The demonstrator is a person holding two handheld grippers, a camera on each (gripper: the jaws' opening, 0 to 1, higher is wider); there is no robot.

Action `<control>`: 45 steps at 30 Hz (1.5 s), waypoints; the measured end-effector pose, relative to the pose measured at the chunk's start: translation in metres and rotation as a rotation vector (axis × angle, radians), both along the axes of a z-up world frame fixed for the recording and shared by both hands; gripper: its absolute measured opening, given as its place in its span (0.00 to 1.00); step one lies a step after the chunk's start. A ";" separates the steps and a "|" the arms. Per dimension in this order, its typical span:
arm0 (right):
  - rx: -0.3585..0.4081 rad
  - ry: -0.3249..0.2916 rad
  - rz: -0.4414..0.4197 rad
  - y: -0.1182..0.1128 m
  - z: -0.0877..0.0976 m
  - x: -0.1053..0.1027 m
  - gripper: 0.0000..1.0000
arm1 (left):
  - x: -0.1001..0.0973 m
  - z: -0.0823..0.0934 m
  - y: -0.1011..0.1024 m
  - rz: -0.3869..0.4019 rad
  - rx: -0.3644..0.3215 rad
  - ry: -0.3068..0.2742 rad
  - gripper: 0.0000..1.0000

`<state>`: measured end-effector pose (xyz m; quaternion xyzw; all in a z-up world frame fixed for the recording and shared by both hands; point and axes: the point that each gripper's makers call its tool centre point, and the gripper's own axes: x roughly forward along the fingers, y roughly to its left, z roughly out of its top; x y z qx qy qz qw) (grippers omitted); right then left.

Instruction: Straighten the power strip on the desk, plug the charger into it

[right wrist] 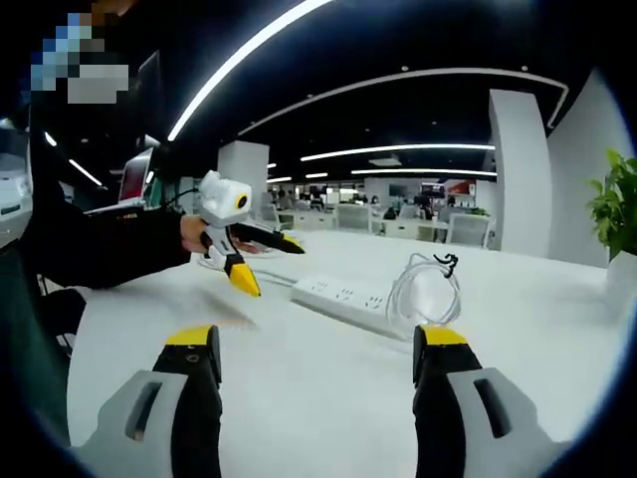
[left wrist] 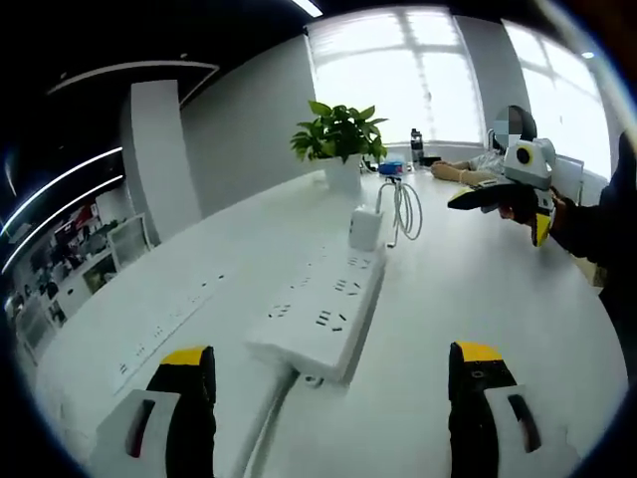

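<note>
The left claw [left wrist: 331, 373] is spread wide and holds nothing; its two yellow-tipped jaws hang just over the white worktop [left wrist: 498, 299], one on each side of the near end of the power strip [left wrist: 323, 304]; the right claw [right wrist: 315, 360] is spread wide too and holds nothing, low over the worktop [right wrist: 299, 398]. In the left gripper view the power strip lies flat and runs away from the camera; a white charger [left wrist: 365, 228] stands at its far end, touching it, but I cannot tell if it is plugged in; the charger's white cable [left wrist: 406, 209] sits in a loop just behind it. A white pot [left wrist: 343, 173] with a green plant [left wrist: 339, 131] stands farther back; a dark bottle [left wrist: 417, 147] is near the window. In the right gripper view the power strip [right wrist: 348, 297] lies ahead, with the looped cable [right wrist: 426, 287] at its right end; the left claw [right wrist: 261, 261] shows beside the strip, jaws apart, held by a hand [right wrist: 192, 234].
</note>
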<state>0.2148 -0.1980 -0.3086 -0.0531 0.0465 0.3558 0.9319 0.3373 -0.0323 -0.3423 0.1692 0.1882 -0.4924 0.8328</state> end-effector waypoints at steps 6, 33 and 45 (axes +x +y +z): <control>0.003 0.001 -0.005 -0.002 0.000 -0.001 0.78 | 0.001 -0.006 -0.003 -0.009 0.007 0.017 0.99; -0.004 0.006 -0.017 -0.012 -0.007 -0.005 0.77 | 0.014 -0.006 -0.017 -0.067 0.044 0.042 0.99; 0.004 0.005 -0.021 -0.015 -0.006 -0.004 0.77 | 0.019 -0.007 -0.028 -0.094 0.033 0.076 0.99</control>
